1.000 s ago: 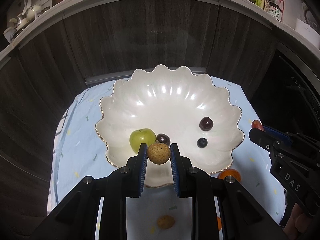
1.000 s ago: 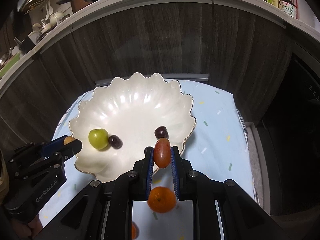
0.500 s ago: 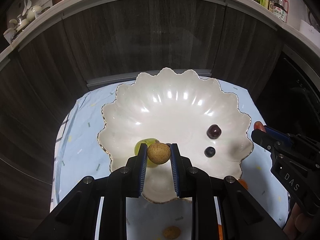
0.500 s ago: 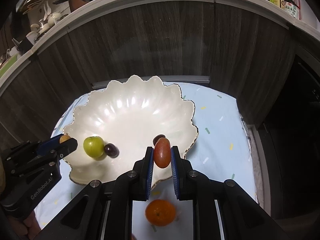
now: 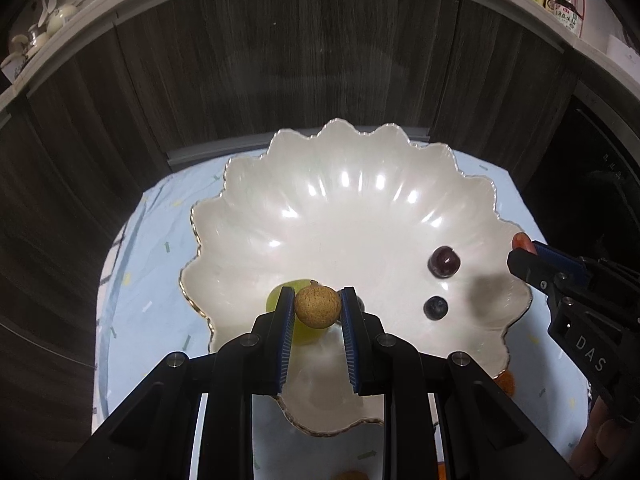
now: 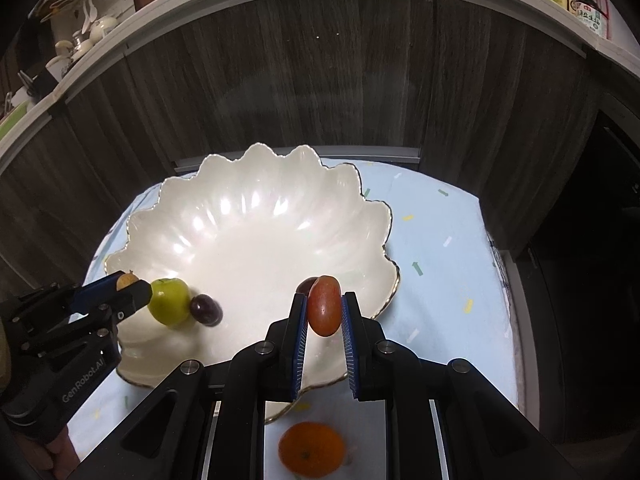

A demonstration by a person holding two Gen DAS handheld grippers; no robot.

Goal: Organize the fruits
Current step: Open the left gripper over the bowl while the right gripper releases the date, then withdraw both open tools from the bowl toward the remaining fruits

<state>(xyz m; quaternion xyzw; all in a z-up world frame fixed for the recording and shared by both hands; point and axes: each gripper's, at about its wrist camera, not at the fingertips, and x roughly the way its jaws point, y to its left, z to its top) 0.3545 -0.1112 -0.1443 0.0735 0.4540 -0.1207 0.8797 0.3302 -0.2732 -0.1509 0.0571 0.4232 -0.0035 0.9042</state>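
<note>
My left gripper [image 5: 317, 307] pinches a round, tan, rough-skinned fruit [image 5: 317, 306] over the near side of the white scalloped porcelain bowl [image 5: 360, 200], above a green apple [image 6: 169, 301]. My right gripper [image 6: 324, 312] clamps an oval red grape [image 6: 324, 311] over the bowl's right rim. An orange tangerine [image 6: 311, 454] lies on the pale-blue cloth [image 6: 440, 240].

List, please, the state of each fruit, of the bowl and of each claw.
Left claw: shut on tan fruit.
Right claw: shut on red fruit.
Green fruit: lying in bowl.
Orange: on cloth, outside bowl.
Bowl: upright, holding fruit.
</note>
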